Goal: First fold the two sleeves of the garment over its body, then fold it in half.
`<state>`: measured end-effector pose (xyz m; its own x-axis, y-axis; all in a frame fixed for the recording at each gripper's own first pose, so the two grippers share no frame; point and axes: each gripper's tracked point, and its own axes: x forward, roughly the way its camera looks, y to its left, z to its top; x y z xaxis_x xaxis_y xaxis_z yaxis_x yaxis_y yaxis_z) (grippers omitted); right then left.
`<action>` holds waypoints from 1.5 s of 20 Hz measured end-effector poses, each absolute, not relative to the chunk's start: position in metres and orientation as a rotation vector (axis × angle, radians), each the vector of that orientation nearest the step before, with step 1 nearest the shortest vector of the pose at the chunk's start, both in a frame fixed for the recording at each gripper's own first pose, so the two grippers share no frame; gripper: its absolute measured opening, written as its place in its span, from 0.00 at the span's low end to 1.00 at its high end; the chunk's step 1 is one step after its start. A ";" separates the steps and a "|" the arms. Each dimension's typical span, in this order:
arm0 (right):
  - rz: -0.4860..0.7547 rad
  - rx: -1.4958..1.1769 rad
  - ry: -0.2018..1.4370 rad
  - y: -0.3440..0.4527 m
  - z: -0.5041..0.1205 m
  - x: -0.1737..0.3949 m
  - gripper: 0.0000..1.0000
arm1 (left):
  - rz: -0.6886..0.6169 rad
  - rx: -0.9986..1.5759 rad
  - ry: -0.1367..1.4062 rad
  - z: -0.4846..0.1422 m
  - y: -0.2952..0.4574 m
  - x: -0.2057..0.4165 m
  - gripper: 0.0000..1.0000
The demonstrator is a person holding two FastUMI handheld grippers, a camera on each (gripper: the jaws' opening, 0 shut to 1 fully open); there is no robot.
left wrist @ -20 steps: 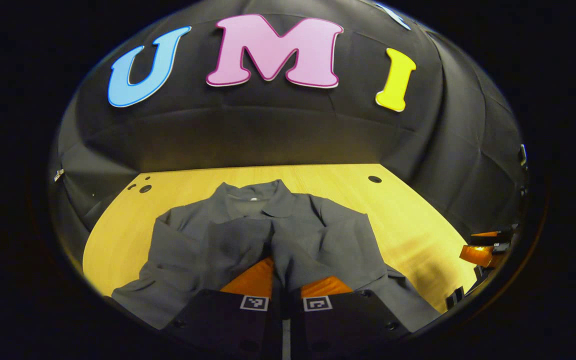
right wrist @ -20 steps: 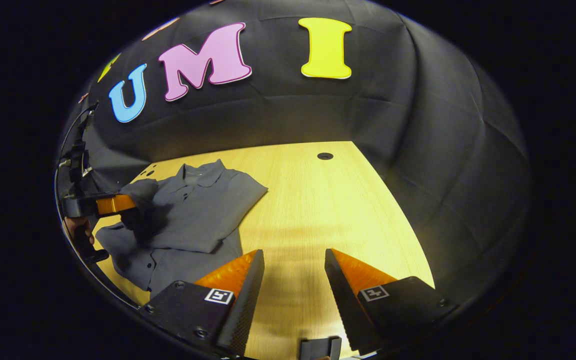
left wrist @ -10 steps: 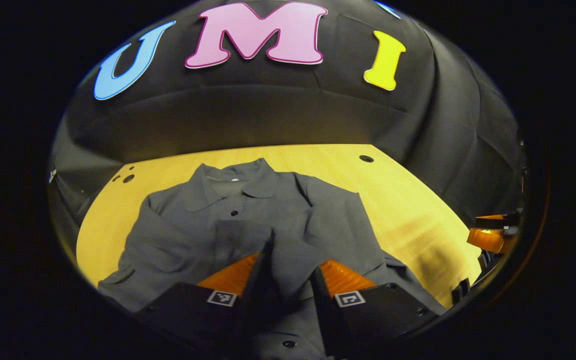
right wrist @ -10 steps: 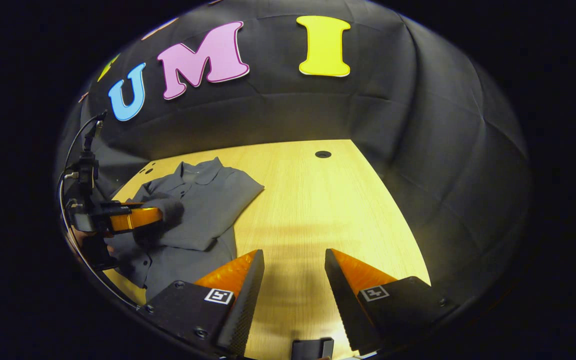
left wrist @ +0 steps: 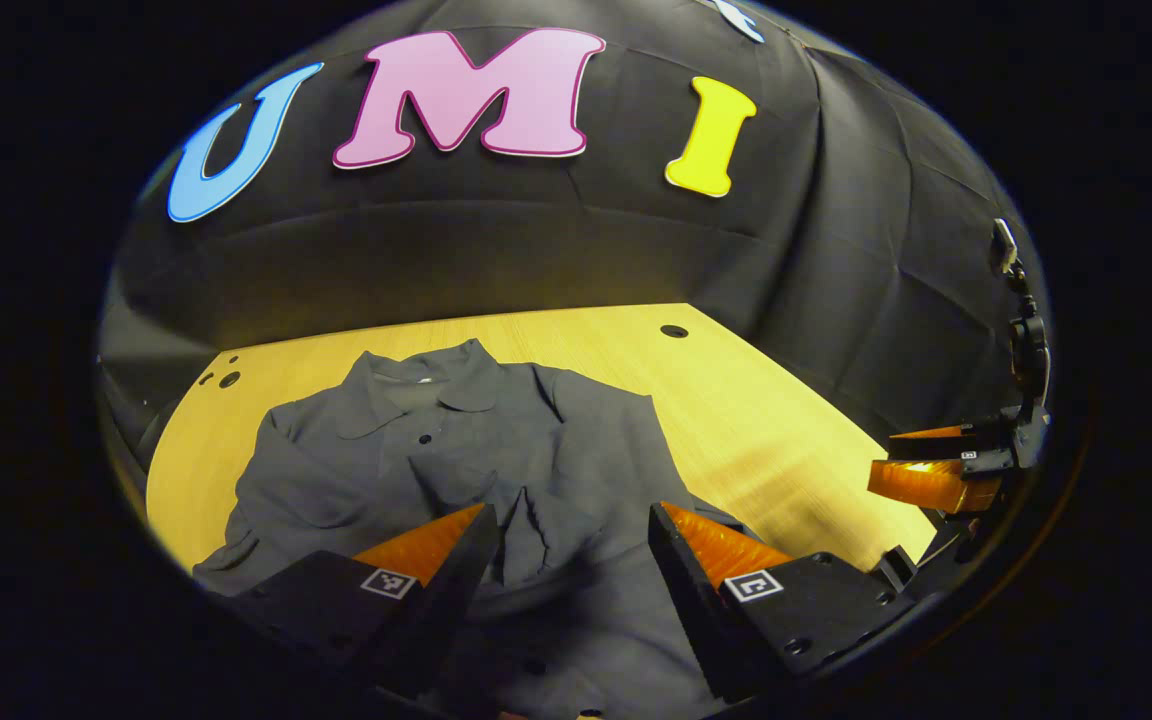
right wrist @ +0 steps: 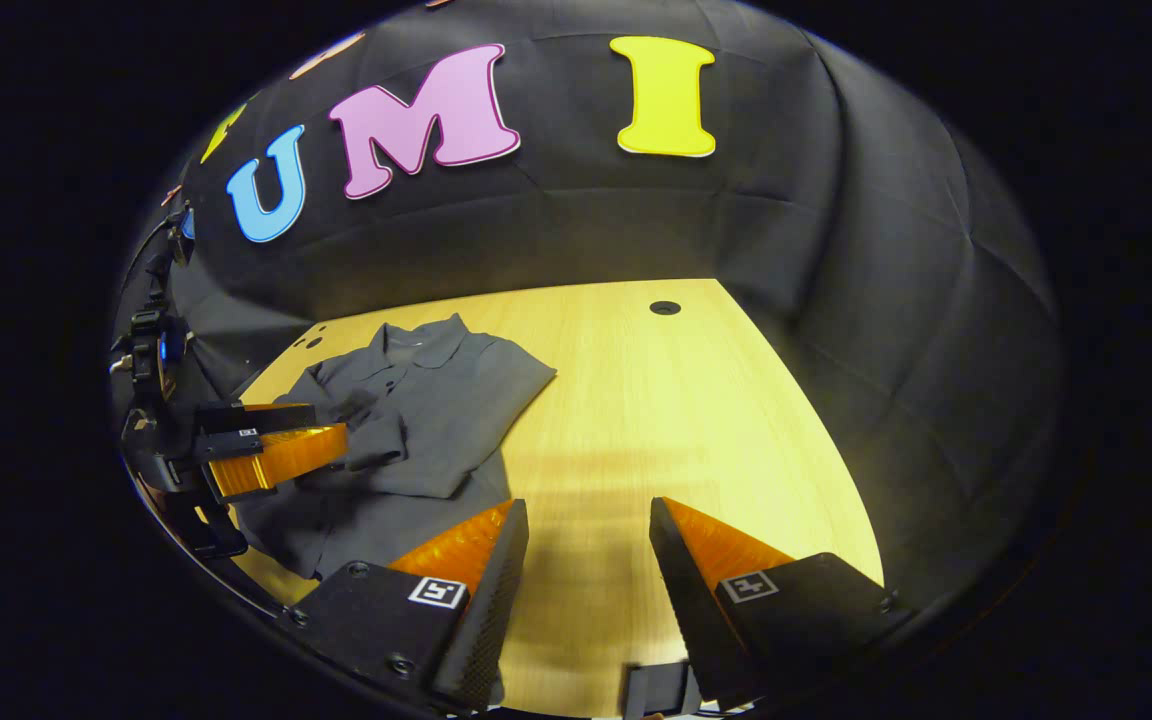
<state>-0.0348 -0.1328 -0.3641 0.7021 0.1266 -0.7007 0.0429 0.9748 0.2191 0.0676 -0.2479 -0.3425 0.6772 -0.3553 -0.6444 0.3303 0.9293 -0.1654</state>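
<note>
Lying toward the table's [right wrist: 696, 420] far left corner, the garment [left wrist: 456, 450] has both sleeves folded over, so with the left gripper [left wrist: 566, 525] and right gripper [right wrist: 586, 520] spread empty, halving seemingly needs hem grips.

Recording booth: black cloth wall [right wrist: 836, 250] enclosing pale wooden table [right wrist: 656, 420] with drilled holes, lit from above.
</note>
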 end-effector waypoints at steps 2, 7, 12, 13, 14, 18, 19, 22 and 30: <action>0.057 0.224 0.799 -0.123 -0.360 -0.043 0.77 | -0.413 -0.065 0.736 -0.333 -0.244 0.054 0.96; 0.072 0.220 0.816 -0.101 -0.351 -0.063 0.79 | -0.374 -0.101 0.712 -0.308 -0.187 0.034 0.96; 0.054 0.240 0.826 -0.081 -0.342 -0.075 0.81 | -0.362 -0.113 0.689 -0.290 -0.128 0.014 0.96; 0.054 0.240 0.827 -0.077 -0.340 -0.076 0.81 | -0.349 -0.114 0.688 -0.288 -0.116 0.010 0.96; 0.054 0.238 0.829 -0.072 -0.339 -0.077 0.81 | -0.335 -0.116 0.690 -0.288 -0.103 0.006 0.96; 0.054 0.213 0.841 -0.056 -0.335 -0.088 0.82 | -0.267 -0.115 0.708 -0.295 -0.045 -0.009 0.96; 0.049 0.210 0.848 -0.054 -0.337 -0.092 0.82 | -0.247 -0.108 0.714 -0.298 -0.030 -0.010 0.96; 0.004 0.226 0.882 -0.052 -0.346 -0.103 0.82 | -0.196 -0.075 0.737 -0.315 0.019 -0.015 0.92; -0.081 0.251 0.955 -0.050 -0.366 -0.134 0.82 | -0.205 -0.054 0.823 -0.360 0.087 -0.022 0.96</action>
